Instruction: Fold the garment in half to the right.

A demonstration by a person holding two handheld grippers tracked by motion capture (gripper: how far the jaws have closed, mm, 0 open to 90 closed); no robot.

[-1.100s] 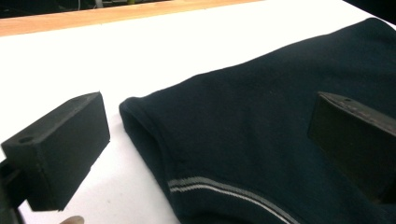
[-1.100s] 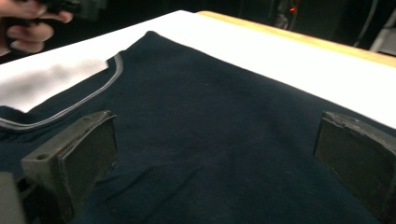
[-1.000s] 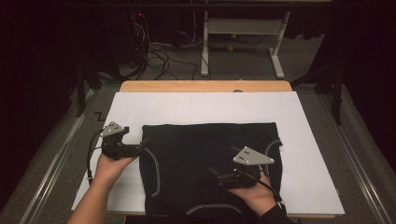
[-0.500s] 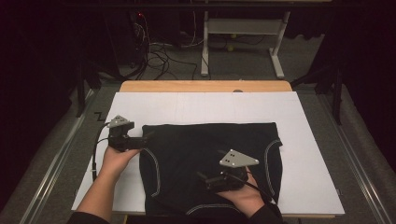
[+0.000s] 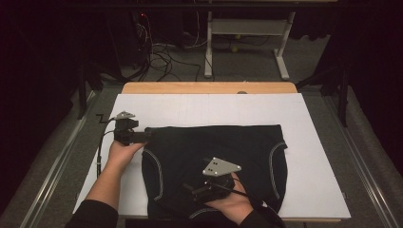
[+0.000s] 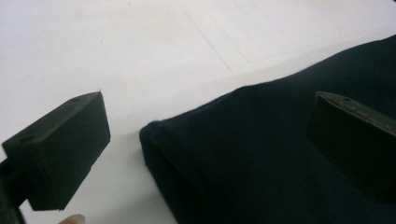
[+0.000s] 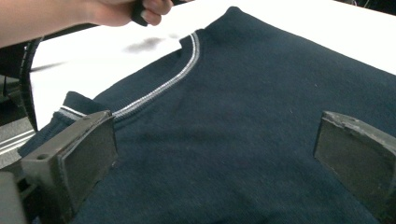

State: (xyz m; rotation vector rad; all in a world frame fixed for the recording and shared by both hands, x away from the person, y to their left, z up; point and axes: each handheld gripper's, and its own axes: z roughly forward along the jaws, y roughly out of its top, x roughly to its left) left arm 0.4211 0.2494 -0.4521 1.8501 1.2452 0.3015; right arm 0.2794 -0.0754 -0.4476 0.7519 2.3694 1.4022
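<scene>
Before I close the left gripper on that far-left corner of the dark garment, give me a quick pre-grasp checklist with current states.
1. Left gripper open: ok, jaws stand wide apart.
2. Corner of the dark garment between the jaws: ok in the left gripper view, though depth cannot be judged.
3. Right gripper open over the cloth: ok, nothing pinched.
4. Garment lying flat on the white sheet: ok, folded and smooth in the high view.
5. Cable from the left gripper clear of the jaws: ok, it trails off beside the hand.
6. Layers that the jaws will catch: cannot tell.
</scene>
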